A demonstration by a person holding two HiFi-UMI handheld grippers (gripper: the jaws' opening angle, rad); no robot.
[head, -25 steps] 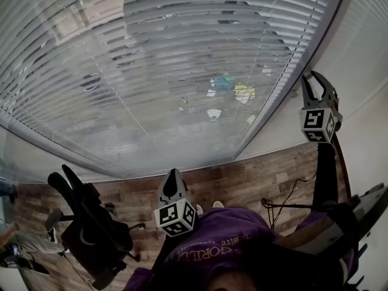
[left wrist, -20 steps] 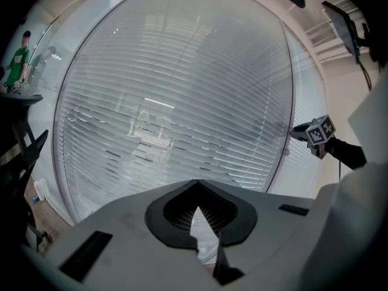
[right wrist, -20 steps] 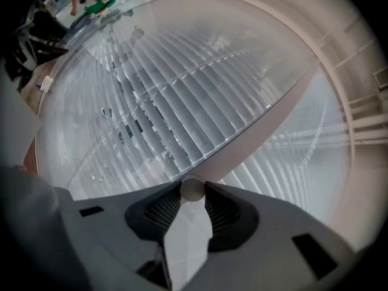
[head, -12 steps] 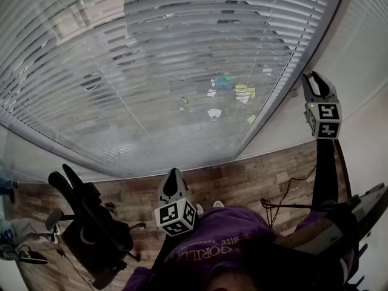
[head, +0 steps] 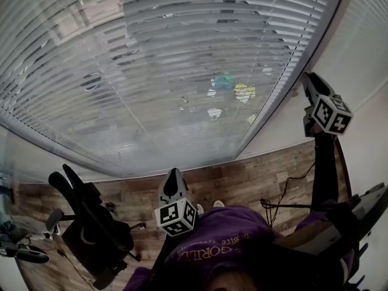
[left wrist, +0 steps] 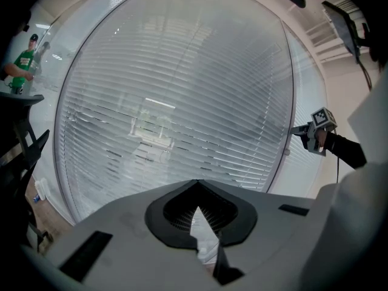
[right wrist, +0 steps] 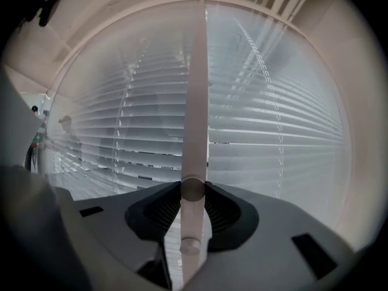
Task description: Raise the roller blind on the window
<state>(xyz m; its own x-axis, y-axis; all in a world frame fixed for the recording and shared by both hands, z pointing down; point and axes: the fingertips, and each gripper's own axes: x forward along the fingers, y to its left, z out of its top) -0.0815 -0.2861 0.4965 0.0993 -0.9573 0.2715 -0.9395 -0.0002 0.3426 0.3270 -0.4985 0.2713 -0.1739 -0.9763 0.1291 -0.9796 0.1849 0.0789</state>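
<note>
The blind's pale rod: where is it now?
In the right gripper view the rod hangs upright before the blind, its lower end gripped by the right tongs.

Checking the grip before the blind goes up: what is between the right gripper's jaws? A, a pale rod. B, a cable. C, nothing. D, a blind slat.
A: the right gripper view shows the pale rod standing between the pads of the right gripper, in front of the blind.
</note>
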